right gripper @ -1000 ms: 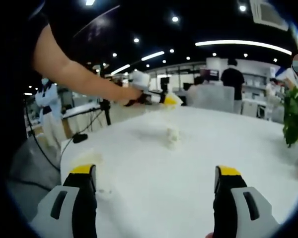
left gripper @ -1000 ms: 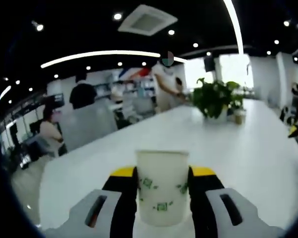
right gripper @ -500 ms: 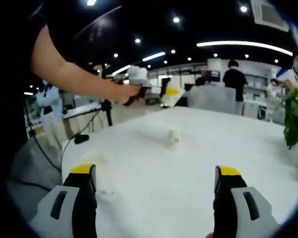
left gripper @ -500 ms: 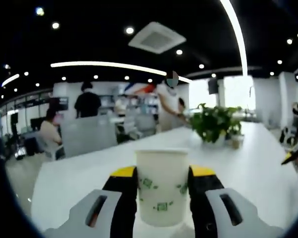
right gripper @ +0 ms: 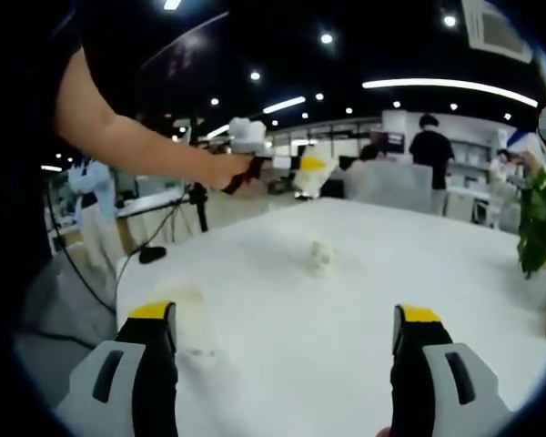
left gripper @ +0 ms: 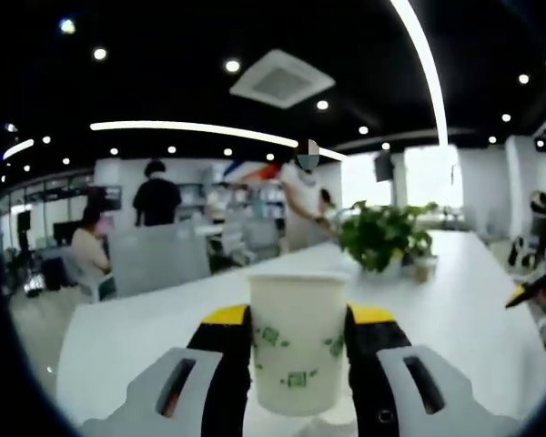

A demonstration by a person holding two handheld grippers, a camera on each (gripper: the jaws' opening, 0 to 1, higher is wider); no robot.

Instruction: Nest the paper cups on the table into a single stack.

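left gripper (left gripper: 298,341): we saw it clamped on an upright paper cup (left gripper: 297,341), raised above the white table (left gripper: 455,309)
right gripper (right gripper: 286,350): jaws spread wide, nothing held
second cup (right gripper: 320,259): mid-table, blurry

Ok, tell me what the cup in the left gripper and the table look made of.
The cup looks like matte off-white paper with small green printed marks and a thin rolled rim. It is clamped between the left gripper's jaws. The table looks like a smooth white laminate or painted top, faintly glossy; the blur leaves that open.
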